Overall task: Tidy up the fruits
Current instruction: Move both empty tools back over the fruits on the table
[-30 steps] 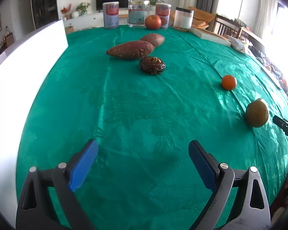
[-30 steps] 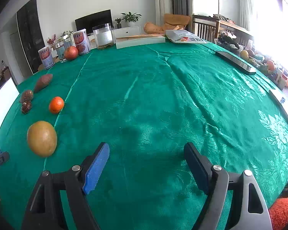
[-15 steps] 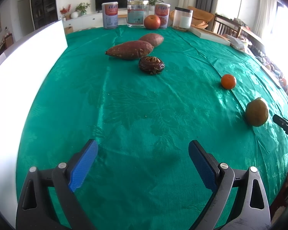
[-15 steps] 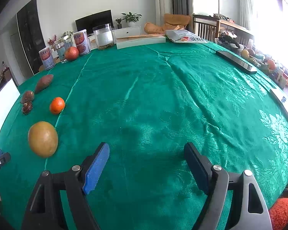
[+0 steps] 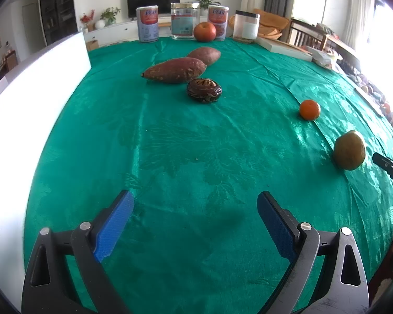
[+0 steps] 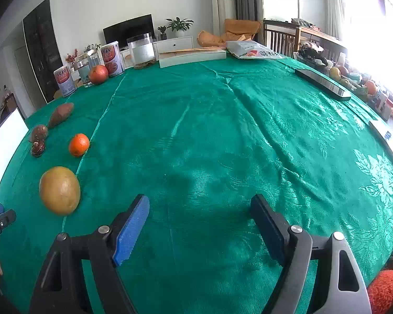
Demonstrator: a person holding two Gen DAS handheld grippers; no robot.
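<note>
On the green tablecloth lie two sweet potatoes, a dark wrinkled fruit, a small orange and a yellow-green round fruit. My left gripper is open and empty near the table's front edge. My right gripper is open and empty; the yellow-green fruit lies to its left, with the small orange and the dark fruit farther back. A red-orange fruit sits at the far edge.
Tins and clear jars stand along the far edge. A white board stands at the left. A flat white box, a snack bag and a black remote lie at the right.
Both grippers have drifted very slightly; the fruits stay where they were. Both grippers stay open.
</note>
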